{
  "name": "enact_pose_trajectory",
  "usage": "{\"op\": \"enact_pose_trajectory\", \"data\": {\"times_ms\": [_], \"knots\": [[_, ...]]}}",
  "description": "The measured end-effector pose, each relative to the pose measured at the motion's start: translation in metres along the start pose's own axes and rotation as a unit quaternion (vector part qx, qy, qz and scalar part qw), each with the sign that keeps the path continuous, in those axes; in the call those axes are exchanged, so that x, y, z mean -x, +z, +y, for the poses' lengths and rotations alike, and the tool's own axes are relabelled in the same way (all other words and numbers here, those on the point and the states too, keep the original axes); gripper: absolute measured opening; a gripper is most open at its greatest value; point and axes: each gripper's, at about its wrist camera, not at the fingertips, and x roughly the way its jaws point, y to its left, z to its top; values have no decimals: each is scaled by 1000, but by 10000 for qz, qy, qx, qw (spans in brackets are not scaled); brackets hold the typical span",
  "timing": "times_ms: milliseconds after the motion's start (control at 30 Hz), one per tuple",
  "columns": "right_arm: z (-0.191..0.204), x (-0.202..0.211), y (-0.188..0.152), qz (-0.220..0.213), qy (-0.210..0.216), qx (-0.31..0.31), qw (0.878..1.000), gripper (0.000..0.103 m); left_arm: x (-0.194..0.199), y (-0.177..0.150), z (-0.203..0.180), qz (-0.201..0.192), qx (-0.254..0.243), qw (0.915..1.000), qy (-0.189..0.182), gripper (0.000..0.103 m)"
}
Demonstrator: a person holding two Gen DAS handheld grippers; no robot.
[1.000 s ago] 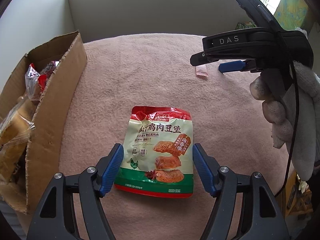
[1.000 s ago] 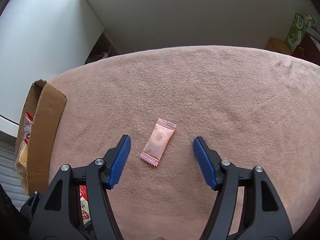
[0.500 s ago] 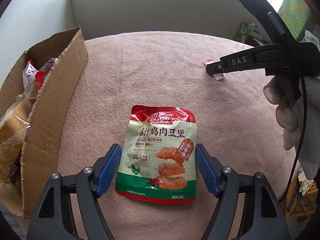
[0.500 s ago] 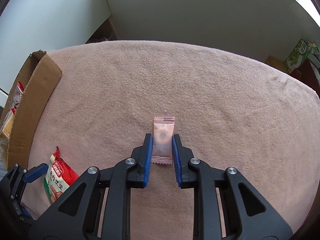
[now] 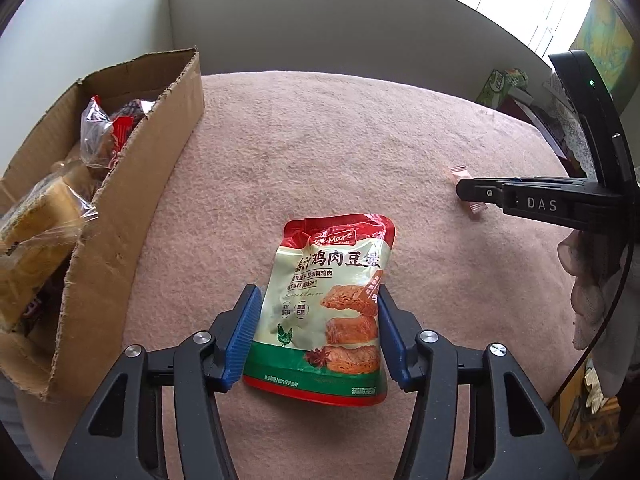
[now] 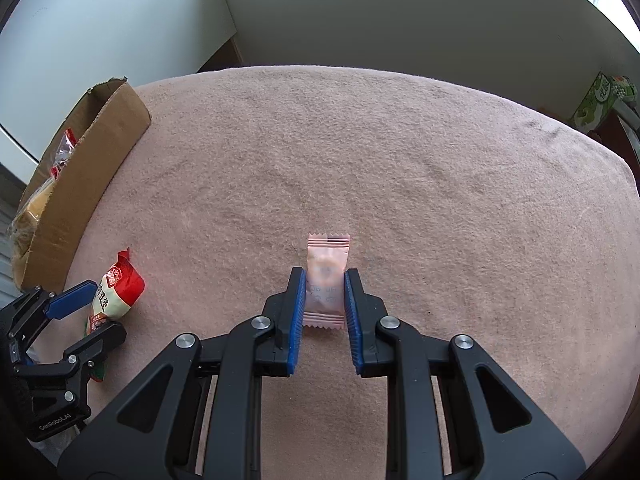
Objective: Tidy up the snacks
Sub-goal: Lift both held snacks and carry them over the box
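A red, white and green snack pouch [image 5: 330, 312] sits between the blue pads of my left gripper [image 5: 318, 332], which is shut on it; its edges buckle slightly. It also shows in the right wrist view [image 6: 114, 288]. My right gripper [image 6: 323, 300] is shut on a small pink candy wrapper [image 6: 326, 280], held just above the pink cloth. In the left wrist view the candy [image 5: 468, 188] peeks out around the right gripper's black fingers [image 5: 480, 194].
An open cardboard box [image 5: 132, 176] with several wrapped snacks stands at the left edge of the pink-clothed table [image 6: 400, 168]; it also shows in the right wrist view [image 6: 80, 172]. A green carton [image 6: 600, 100] sits beyond the table's far right edge.
My left gripper closed from wide open onto the pouch. My right gripper closed on the pink candy a second ago and has kept hold, with the view shifting slightly.
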Motion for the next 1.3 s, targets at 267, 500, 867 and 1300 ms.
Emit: {"op": "enact_pose_trajectory", "data": {"times_ms": [267, 500, 867, 1300], "knots": [[3, 30, 4, -259, 152, 80, 9995, 20, 24, 2, 5, -243, 51, 9997, -86, 54], [22, 64, 9, -535, 356, 280, 9975, 20, 54, 6, 7, -603, -68, 9981, 77, 54], [79, 95, 26, -847, 626, 746, 9916, 20, 90, 10, 31, -999, -104, 9938, 475, 54], [168, 91, 63, -917, 998, 1229, 9831, 20, 120, 20, 112, -1359, 480, 9851, 933, 54]]}}
